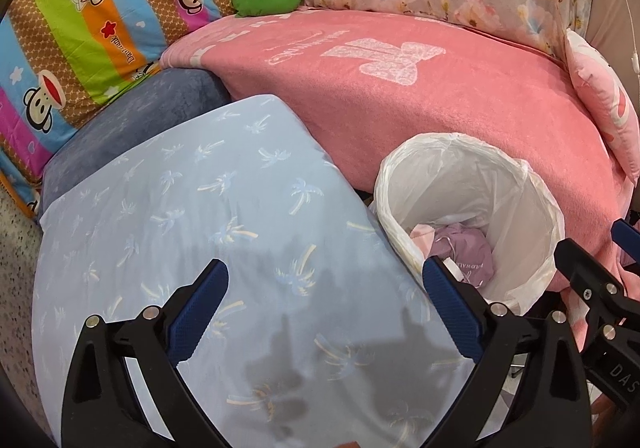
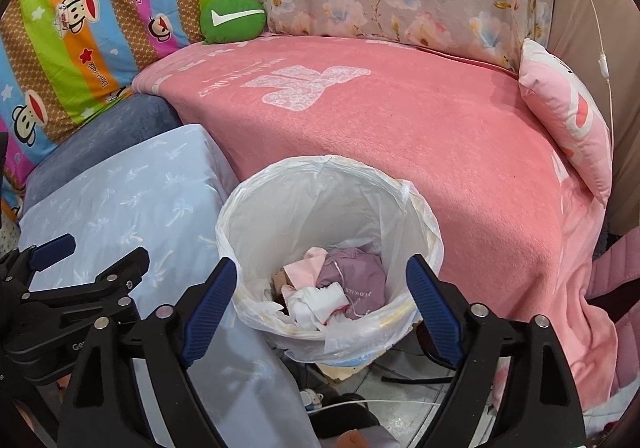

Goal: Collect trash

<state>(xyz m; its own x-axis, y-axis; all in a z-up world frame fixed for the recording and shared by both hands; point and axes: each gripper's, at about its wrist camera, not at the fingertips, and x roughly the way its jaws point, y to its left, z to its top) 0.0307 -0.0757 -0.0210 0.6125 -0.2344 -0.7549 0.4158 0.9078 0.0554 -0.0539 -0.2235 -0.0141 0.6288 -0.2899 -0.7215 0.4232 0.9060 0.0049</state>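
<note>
A bin with a white plastic liner (image 2: 320,164) stands against the pink-covered seat. It also shows at the right of the left wrist view, bin liner (image 1: 452,140). Inside lie a crumpled purple wrapper (image 2: 354,280) and pink and white scraps (image 2: 316,306); the purple wrapper (image 1: 466,246) is also visible from the left. My right gripper (image 2: 321,270) is open above the bin's mouth with nothing between its fingers. My left gripper (image 1: 326,272) is open and empty over the light blue cushion, just left of the bin. The left gripper (image 2: 98,250) also shows from the right wrist view.
A light blue palm-print cushion (image 1: 208,207) lies left of the bin, on a dark blue cushion (image 1: 132,119). A pink blanket (image 2: 420,127) covers the seat behind. A green cushion (image 2: 232,19), a striped monkey-print pillow (image 2: 80,27) and a pink pillow (image 2: 568,115) line the back. Cables (image 2: 412,380) lie on the floor below.
</note>
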